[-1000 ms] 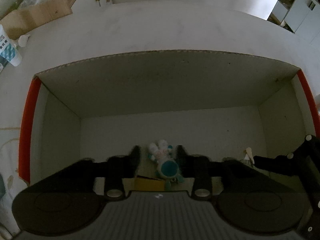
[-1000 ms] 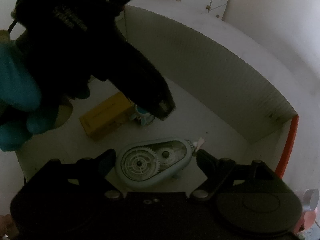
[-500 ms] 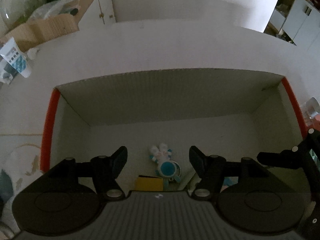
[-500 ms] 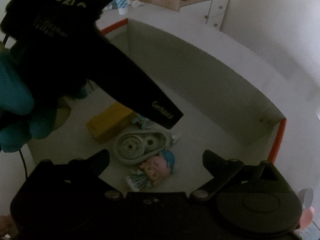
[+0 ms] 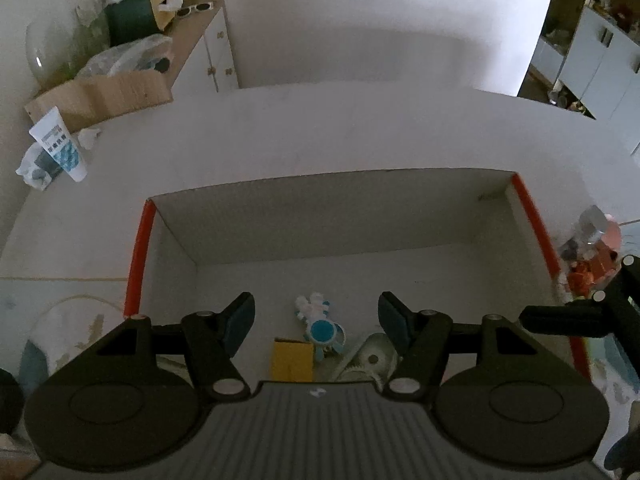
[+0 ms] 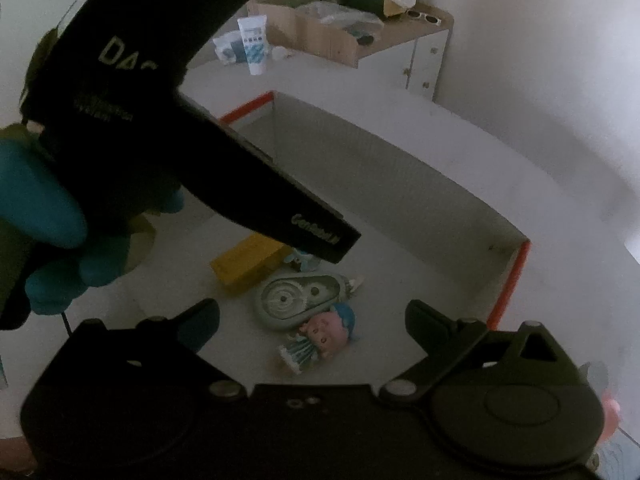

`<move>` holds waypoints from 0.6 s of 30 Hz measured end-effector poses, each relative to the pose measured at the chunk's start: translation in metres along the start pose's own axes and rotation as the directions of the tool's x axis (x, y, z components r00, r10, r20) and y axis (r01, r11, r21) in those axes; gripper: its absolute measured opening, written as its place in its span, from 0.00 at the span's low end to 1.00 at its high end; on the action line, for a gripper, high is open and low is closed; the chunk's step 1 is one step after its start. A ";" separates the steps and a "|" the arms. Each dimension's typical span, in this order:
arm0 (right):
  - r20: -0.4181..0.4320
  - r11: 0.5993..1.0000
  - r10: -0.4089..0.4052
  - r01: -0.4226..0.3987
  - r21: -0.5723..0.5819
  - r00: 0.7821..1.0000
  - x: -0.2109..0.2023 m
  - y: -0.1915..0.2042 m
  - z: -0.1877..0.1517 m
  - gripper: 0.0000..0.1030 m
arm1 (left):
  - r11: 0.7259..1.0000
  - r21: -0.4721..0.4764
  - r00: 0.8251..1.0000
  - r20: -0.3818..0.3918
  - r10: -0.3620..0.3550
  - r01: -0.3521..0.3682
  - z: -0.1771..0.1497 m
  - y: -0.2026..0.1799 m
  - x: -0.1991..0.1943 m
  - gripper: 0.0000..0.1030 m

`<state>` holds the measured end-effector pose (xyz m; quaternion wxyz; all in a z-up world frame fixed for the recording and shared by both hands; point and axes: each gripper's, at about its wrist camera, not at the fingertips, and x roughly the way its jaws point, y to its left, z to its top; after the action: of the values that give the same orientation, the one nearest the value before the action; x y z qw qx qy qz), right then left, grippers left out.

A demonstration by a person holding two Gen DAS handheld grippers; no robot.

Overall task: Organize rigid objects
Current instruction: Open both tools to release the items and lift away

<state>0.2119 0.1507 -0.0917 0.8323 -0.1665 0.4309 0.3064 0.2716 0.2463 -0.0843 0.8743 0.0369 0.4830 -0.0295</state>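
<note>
A white cardboard box with red side edges (image 5: 138,264) (image 6: 508,280) holds several items on its floor. In the left wrist view I see a small blue and white figure (image 5: 318,322), a yellow box (image 5: 292,360) and part of a grey correction tape dispenser (image 5: 372,360). My left gripper (image 5: 317,314) hangs open above them, holding nothing. In the right wrist view the tape dispenser (image 6: 298,300) lies beside a doll with a pink face and blue hair (image 6: 326,336) and the yellow box (image 6: 248,264). My right gripper (image 6: 314,316) is wide open above them, empty.
The left gripper's black body (image 6: 180,140) and a blue-gloved hand (image 6: 40,220) fill the left of the right wrist view. On the table stand a white tube (image 5: 60,148) and a cardboard box (image 5: 104,96). A pink and clear object (image 5: 592,248) sits right of the box.
Both grippers have risen and drawn back out of the box, jaws widening. The right one left the tape dispenser on the floor; the left one spread away from the small figure.
</note>
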 end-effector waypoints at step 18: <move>0.113 0.999 0.002 -0.007 0.043 0.994 -0.085 -0.010 -0.036 0.96 | 0.999 0.033 0.995 0.099 -0.031 0.028 -0.023 -0.044 -0.072 0.66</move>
<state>0.1588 0.0924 -0.0428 0.8581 -0.1298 0.3898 0.3079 0.2100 0.2056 -0.0372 0.8961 0.0419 0.4388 -0.0517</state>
